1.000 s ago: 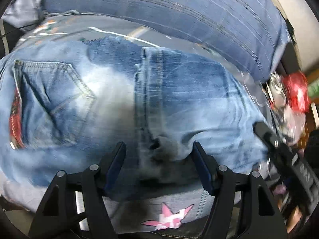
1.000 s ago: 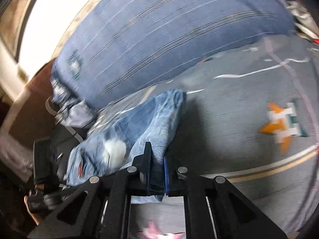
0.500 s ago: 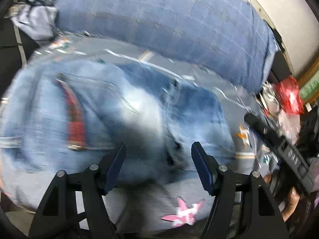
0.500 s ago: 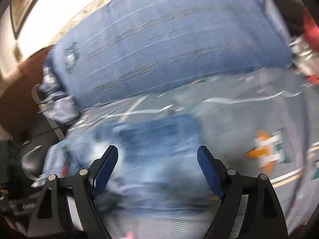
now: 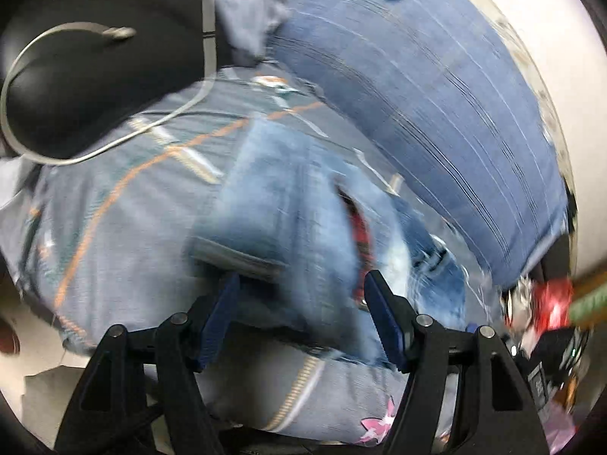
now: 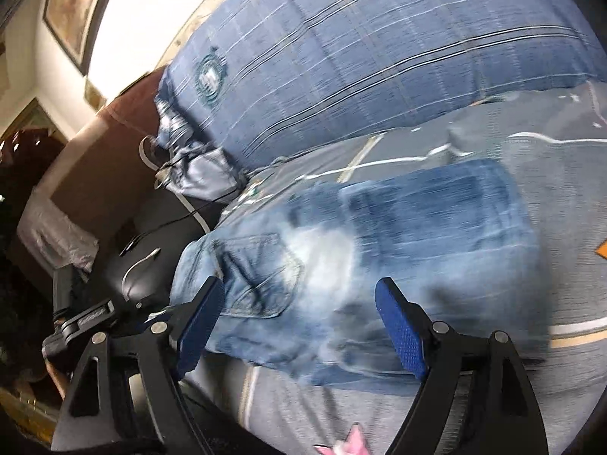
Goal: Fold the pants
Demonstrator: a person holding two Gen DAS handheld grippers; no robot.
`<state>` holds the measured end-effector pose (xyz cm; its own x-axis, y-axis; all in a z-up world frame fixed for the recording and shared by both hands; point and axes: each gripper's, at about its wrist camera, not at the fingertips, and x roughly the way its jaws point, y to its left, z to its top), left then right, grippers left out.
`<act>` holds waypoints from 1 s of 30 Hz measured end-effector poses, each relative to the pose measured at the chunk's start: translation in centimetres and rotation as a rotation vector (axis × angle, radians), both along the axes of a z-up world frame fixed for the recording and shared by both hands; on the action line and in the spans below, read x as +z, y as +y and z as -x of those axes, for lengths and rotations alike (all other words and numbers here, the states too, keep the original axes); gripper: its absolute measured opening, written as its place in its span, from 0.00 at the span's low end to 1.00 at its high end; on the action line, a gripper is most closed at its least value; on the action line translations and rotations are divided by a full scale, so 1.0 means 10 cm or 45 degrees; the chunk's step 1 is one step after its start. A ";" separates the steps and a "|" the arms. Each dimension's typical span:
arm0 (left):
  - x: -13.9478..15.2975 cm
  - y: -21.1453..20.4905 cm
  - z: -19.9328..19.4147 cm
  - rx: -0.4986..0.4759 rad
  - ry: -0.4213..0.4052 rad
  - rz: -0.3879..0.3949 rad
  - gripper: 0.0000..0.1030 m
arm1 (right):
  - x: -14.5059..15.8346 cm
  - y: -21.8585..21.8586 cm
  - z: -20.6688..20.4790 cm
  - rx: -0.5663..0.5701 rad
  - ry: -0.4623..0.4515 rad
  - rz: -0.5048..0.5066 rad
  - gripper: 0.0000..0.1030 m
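Pants: light-blue denim jeans [image 6: 364, 265] lie folded into a compact block on the grey patterned bedspread [image 6: 561, 204], just in front of the big blue striped pillow [image 6: 379, 49]
Back pocket: faces up at the block's left end in the right wrist view [image 6: 261, 276]; a red patch [image 5: 358, 235] shows in a gap of the denim in the left wrist view
Left gripper [image 5: 303, 316]: fingers spread wide, nothing held; the folded denim lies between and beyond the blue pads [image 5: 381, 320], though blur leaves it unclear whether they touch the cloth
Right gripper [image 6: 299, 326]: fingers spread apart and empty, hanging over the near edge of the jeans
Left of the bed: a black rounded object with a white cable [image 5: 76, 76]
Right of the bed: red and black clutter [image 5: 550, 303], too blurred to name
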<state>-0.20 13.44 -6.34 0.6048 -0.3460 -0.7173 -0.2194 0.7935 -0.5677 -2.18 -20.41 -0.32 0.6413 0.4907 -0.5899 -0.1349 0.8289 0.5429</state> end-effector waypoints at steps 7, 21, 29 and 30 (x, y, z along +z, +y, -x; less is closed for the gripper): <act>-0.14 0.22 -0.03 0.070 0.077 0.048 0.67 | 0.06 0.89 -0.29 0.270 0.028 0.025 0.80; -0.56 0.32 -0.12 0.090 0.274 0.165 0.67 | -0.48 1.74 -0.37 0.315 0.133 0.400 0.77; -0.55 0.31 -0.28 0.108 0.291 0.156 0.57 | -0.24 1.47 -0.31 0.260 0.060 0.139 0.77; -0.55 0.31 -0.28 0.113 0.292 0.153 0.57 | -0.22 1.48 -0.29 0.256 0.049 0.142 0.77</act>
